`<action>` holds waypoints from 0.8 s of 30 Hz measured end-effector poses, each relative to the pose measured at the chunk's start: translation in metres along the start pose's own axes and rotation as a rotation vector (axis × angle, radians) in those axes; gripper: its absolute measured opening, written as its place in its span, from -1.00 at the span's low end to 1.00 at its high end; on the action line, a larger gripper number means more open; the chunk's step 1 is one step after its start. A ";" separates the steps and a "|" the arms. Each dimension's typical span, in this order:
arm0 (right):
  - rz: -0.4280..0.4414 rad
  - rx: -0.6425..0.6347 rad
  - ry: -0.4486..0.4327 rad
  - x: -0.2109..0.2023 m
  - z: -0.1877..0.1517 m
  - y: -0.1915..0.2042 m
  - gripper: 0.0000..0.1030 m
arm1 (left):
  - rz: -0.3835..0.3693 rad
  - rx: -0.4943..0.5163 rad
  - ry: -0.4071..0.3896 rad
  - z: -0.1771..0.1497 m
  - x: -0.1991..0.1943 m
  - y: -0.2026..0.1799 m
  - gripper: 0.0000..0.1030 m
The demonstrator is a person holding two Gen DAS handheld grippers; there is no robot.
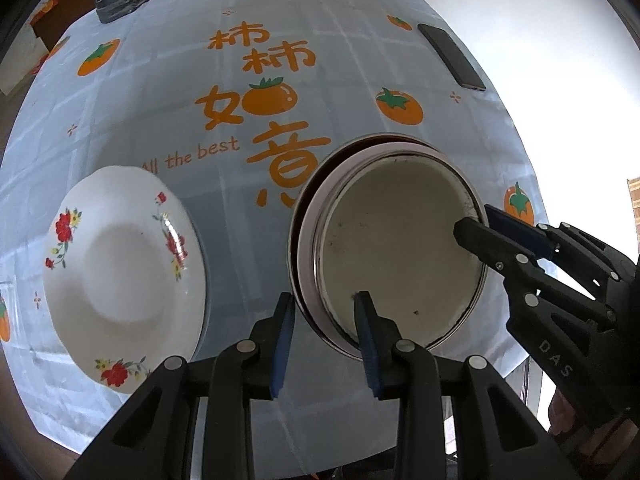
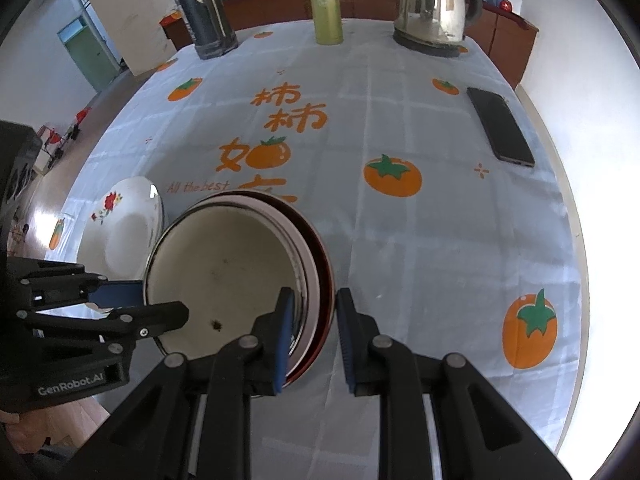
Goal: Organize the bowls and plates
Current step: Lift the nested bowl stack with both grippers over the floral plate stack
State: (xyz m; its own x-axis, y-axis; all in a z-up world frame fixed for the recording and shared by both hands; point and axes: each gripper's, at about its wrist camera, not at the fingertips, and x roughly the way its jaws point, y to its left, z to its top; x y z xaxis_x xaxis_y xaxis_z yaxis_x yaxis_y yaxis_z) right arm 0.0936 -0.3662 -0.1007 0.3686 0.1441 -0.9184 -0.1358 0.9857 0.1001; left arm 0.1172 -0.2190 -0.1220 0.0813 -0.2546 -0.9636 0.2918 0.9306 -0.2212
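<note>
A stack of nested bowls sits on the tablecloth: a cream enamel bowl on top, a dark red bowl underneath; the stack also shows in the right wrist view. A white plate with red flowers lies to its left, also seen in the right wrist view. My left gripper straddles the stack's near-left rim, one finger inside, one outside, with a gap. My right gripper straddles the right rim the same way; it also appears in the left wrist view.
A black phone lies at the right edge of the table. At the far edge stand a steel kettle, a green canister and a dark thermos. A wooden cabinet runs behind the table.
</note>
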 end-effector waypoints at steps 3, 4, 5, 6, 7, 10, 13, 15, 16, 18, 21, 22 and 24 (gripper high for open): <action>0.000 -0.012 -0.006 -0.004 0.001 0.006 -0.59 | 0.001 -0.005 -0.005 -0.002 -0.004 0.003 -0.36; -0.001 -0.017 -0.006 -0.004 0.002 0.008 -0.59 | 0.002 -0.007 -0.007 -0.003 -0.006 0.004 -0.36; -0.002 -0.020 -0.007 -0.005 0.002 0.010 -0.59 | 0.003 -0.009 -0.010 -0.004 -0.008 0.006 -0.36; -0.001 -0.023 -0.007 -0.005 0.003 0.012 -0.59 | 0.003 -0.011 -0.012 -0.005 -0.009 0.007 -0.36; 0.000 -0.026 -0.007 -0.005 0.003 0.013 -0.59 | 0.003 -0.013 -0.014 -0.006 -0.011 0.008 -0.36; 0.004 -0.035 -0.008 -0.007 0.004 0.019 -0.59 | 0.004 -0.021 -0.019 -0.008 -0.015 0.013 -0.36; 0.009 -0.048 -0.010 -0.009 0.006 0.026 -0.59 | 0.004 -0.031 -0.025 -0.010 -0.020 0.018 -0.36; 0.011 -0.055 -0.010 -0.009 0.008 0.029 -0.59 | 0.004 -0.037 -0.030 -0.010 -0.023 0.021 -0.36; 0.012 -0.059 -0.010 -0.009 0.009 0.032 -0.59 | 0.005 -0.039 -0.033 -0.011 -0.024 0.023 -0.36; 0.014 -0.067 -0.011 -0.009 0.011 0.036 -0.59 | 0.006 -0.046 -0.039 -0.011 -0.028 0.027 -0.36; 0.018 -0.079 -0.014 -0.009 0.014 0.042 -0.59 | 0.010 -0.057 -0.047 -0.012 -0.032 0.033 -0.36; 0.018 -0.084 -0.015 -0.010 0.015 0.044 -0.59 | 0.012 -0.060 -0.050 -0.013 -0.034 0.035 -0.36; 0.022 -0.093 -0.017 -0.010 0.017 0.050 -0.59 | 0.014 -0.069 -0.053 -0.014 -0.036 0.040 -0.36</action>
State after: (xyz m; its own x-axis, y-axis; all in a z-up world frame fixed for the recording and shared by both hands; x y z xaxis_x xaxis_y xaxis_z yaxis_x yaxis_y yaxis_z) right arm 0.0991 -0.3169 -0.0801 0.3797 0.1680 -0.9097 -0.2289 0.9699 0.0836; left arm 0.1132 -0.1687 -0.0983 0.1361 -0.2530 -0.9578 0.2241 0.9496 -0.2190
